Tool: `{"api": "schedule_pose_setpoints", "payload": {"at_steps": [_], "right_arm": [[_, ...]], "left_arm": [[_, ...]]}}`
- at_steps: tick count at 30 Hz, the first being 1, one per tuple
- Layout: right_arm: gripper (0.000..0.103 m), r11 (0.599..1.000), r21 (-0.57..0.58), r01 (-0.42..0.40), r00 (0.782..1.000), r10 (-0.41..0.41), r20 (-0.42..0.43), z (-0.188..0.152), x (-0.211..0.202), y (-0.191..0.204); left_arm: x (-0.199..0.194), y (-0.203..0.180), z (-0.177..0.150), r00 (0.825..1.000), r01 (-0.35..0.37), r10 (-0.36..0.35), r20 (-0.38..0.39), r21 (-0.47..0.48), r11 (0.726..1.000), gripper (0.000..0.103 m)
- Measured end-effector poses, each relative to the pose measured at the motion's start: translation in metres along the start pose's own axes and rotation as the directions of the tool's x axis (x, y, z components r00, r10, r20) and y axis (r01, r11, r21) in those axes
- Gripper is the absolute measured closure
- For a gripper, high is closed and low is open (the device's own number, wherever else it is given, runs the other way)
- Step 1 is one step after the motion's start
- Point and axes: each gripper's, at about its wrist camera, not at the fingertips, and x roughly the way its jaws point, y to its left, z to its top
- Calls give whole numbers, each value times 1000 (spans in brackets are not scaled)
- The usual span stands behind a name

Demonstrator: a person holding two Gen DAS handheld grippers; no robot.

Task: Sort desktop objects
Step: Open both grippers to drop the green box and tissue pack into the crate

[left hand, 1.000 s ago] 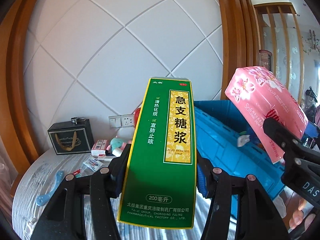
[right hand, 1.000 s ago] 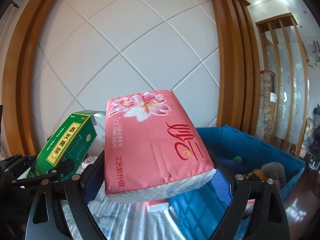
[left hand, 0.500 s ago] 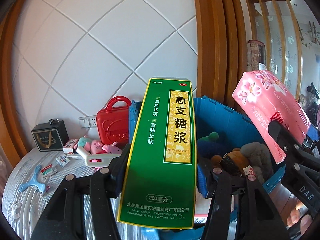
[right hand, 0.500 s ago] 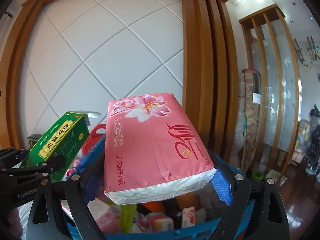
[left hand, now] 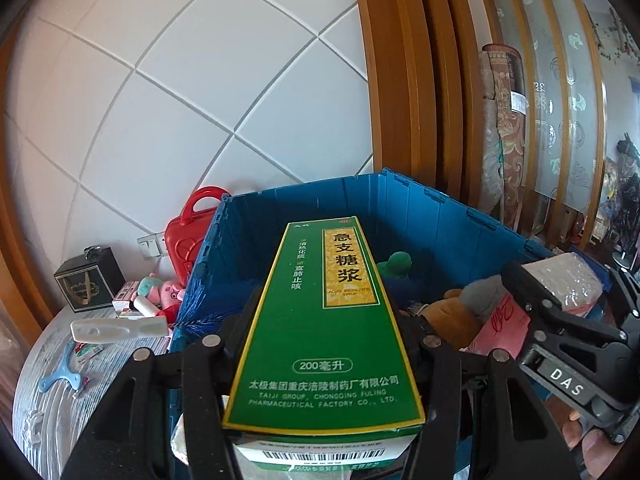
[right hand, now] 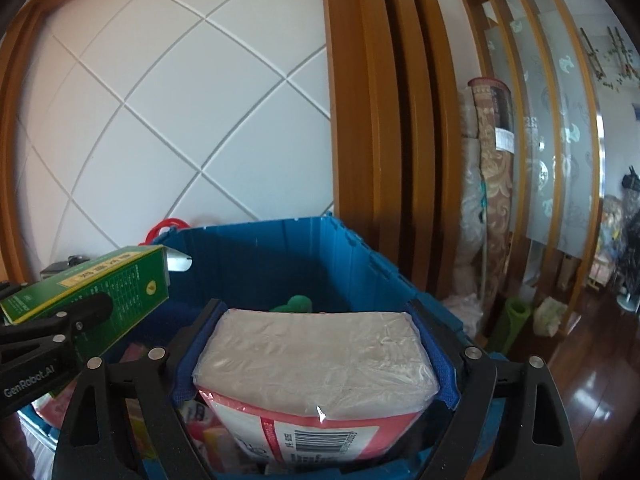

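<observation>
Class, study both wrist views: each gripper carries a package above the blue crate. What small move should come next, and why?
Probably lower both a little, then release. The green syrup box in the left gripper and the pink tissue pack in the right gripper, whose fingers are closing, already hang over the blue crate, where soft toys lie.

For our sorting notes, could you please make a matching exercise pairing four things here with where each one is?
Things:
1. green syrup box
2. pink tissue pack
3. red plastic case
4. green plush toy

Places:
A. inside the blue crate
B. between the right gripper pads
C. outside the crate, against the wall
D. between the left gripper pads

Pairs: 1-D, 2-B, 3-C, 4-A
</observation>
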Motion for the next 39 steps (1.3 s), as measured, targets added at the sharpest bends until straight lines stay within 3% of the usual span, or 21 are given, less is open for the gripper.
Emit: {"api": "schedule_pose_setpoints", "payload": {"at_steps": [2,5,7,9,15,28,39], "right_arm": [[14,1000,1,1,999,-1,-40,-4,13,-4],[12,1000,9,-1,998,1,-64,-7,21,-11],[5,1000,-14,4,996,-6,-84,-6,24,-11],[0,1000,-30,3,995,-6,-98,-7,24,-11],[0,999,-38,3,995,-7,-104,-10,7,-14],[0,999,-35,-1,1000,1,-10,-7,-56,-20],[0,987,-77,-138,989,142,44,-5,-81,27]], "left_arm": [[5,-3,1,1000,6,-6,-10,4,1000,49],[14,-7,-1,999,17,-17,-48,-4,1000,35],[16,-8,-3,998,15,-15,-55,-3,1000,30],[15,-10,-5,998,13,-13,-56,-1,1000,29],[-2,-4,-8,999,7,-8,-40,-10,1000,29],[-54,10,-18,998,11,-9,56,-37,999,29],[-81,56,-34,994,-68,75,79,-87,994,29]]}}
